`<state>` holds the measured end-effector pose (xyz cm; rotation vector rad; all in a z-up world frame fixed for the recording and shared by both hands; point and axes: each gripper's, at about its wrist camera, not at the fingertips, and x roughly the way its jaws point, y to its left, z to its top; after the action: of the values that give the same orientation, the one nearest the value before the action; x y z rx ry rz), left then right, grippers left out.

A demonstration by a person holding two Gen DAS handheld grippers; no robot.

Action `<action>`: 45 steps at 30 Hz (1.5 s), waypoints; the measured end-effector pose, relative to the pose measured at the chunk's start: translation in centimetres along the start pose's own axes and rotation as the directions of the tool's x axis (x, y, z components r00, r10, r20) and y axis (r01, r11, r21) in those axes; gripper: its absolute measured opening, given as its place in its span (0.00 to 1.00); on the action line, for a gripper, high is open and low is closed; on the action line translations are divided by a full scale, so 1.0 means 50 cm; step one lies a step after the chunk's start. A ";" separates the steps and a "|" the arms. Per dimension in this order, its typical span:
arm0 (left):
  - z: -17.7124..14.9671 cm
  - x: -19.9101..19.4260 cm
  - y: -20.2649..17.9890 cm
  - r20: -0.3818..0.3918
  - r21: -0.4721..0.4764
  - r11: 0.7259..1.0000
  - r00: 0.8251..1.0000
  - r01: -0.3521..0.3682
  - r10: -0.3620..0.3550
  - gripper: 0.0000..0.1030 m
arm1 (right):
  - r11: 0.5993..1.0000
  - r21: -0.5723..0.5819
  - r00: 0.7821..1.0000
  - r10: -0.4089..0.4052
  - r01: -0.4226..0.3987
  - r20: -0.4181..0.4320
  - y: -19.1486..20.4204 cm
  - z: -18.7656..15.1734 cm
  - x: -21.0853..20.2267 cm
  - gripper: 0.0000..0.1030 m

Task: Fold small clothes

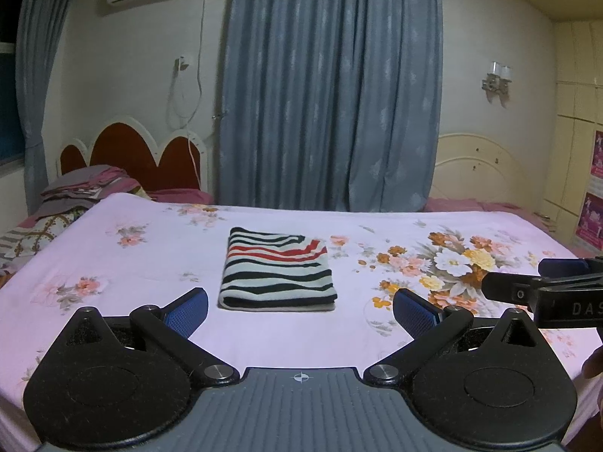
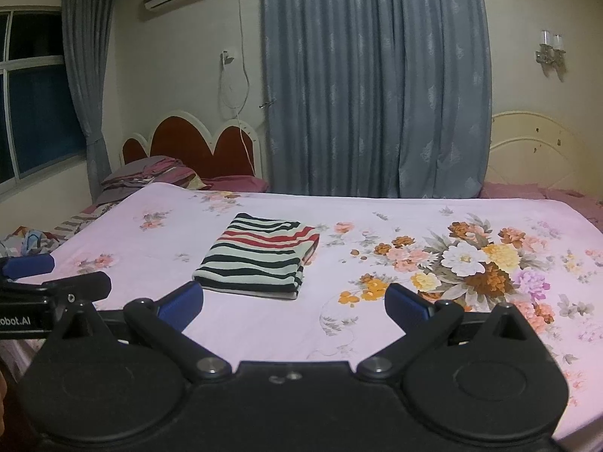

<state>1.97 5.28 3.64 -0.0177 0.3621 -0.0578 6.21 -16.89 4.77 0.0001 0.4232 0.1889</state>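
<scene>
A striped garment [image 1: 278,269] in black, white and red lies folded into a neat rectangle on the pink floral bed sheet [image 1: 150,263]. In the right wrist view the same striped garment [image 2: 260,254] sits left of centre on the bed sheet [image 2: 377,320]. My left gripper [image 1: 300,310] is open, held just short of the garment with nothing between its blue pads. My right gripper [image 2: 294,303] is open too, near the garment's front right corner and apart from it. Each gripper shows at the edge of the other's view.
A second bed with a red headboard [image 1: 132,154] and piled bedding [image 1: 79,188] stands at the back left. Blue curtains [image 1: 328,86] hang behind the bed. A cream headboard [image 1: 478,165] is at the back right. Bare sheet surrounds the garment.
</scene>
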 end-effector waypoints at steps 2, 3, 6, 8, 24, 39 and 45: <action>0.000 0.000 -0.002 0.000 0.000 1.000 1.000 0.001 -0.001 1.00 | 1.000 -0.002 1.000 0.003 -0.003 0.001 -0.003 0.000 -0.002 0.99; 0.000 0.000 -0.002 0.001 0.001 1.000 1.000 0.001 -0.001 1.00 | 1.000 -0.002 1.000 0.002 -0.002 0.002 -0.003 0.001 -0.002 0.99; -0.001 0.000 -0.002 0.001 0.001 1.000 1.000 0.002 -0.002 1.00 | 1.000 -0.003 1.000 0.000 0.000 0.001 -0.002 0.000 -0.002 0.99; -0.001 0.000 -0.003 0.001 0.002 1.000 1.000 0.001 -0.001 1.00 | 1.000 -0.003 1.000 0.001 -0.001 0.002 -0.004 0.001 -0.002 0.99; 0.002 0.005 0.003 0.003 0.008 1.000 1.000 0.008 -0.008 1.00 | 1.000 -0.008 1.000 0.000 0.000 0.002 -0.003 0.002 -0.004 0.99; 0.003 0.009 -0.001 -0.001 0.013 1.000 1.000 0.018 -0.018 1.00 | 1.000 -0.010 1.000 0.012 -0.012 0.004 -0.020 0.009 -0.003 0.99; 0.003 0.014 0.001 0.002 0.021 1.000 1.000 0.024 -0.024 1.00 | 1.000 -0.012 1.000 0.017 -0.017 0.008 -0.028 0.010 -0.002 0.99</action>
<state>2.66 5.31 3.53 -0.0017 0.3586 -0.0848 6.57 -18.29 5.22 -0.0071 0.4146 0.2081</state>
